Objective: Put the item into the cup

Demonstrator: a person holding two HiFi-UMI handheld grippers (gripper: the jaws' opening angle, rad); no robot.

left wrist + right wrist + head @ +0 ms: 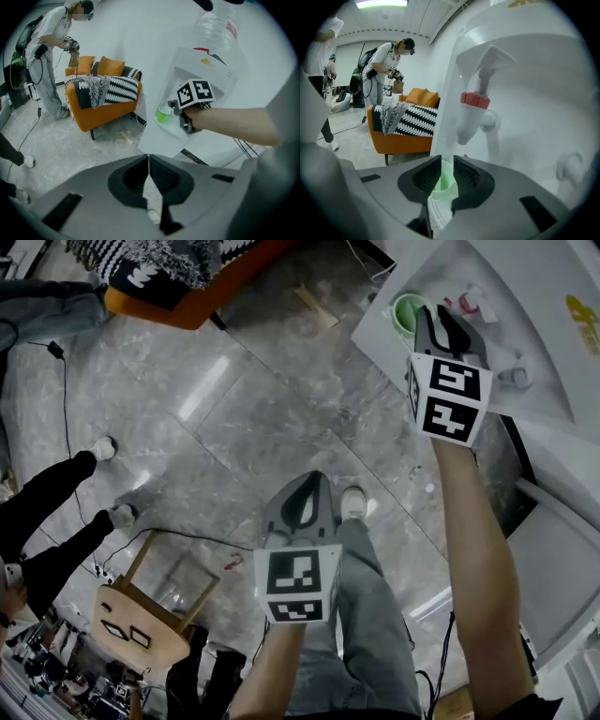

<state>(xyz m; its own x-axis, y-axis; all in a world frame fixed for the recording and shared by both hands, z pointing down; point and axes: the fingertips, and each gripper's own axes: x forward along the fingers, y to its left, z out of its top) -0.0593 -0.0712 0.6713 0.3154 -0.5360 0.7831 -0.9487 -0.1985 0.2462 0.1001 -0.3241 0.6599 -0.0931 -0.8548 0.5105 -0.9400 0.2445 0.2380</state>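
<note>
A light green cup (pixel 409 313) stands on the drip tray of a white water dispenser (pixel 539 343), below its red tap (pixel 475 99). My right gripper (pixel 448 326) is at the cup, and in the right gripper view its jaws (pixel 446 171) are shut on the cup (pixel 441 182), with the cup's rim between them. The left gripper view shows the same cup (pixel 163 114) held by the right gripper (pixel 182 115) at the dispenser's front. My left gripper (pixel 307 486) hangs low over the floor, jaws shut with nothing in them (pixel 149 161).
A large water bottle (pixel 218 28) tops the dispenser. A second tap (pixel 569 165) sits right of the red one. An orange sofa (pixel 101 110) with a striped blanket stands on the left, a person (pixel 49 61) beside it. A wooden stool (pixel 141 610) and cables lie on the marble floor.
</note>
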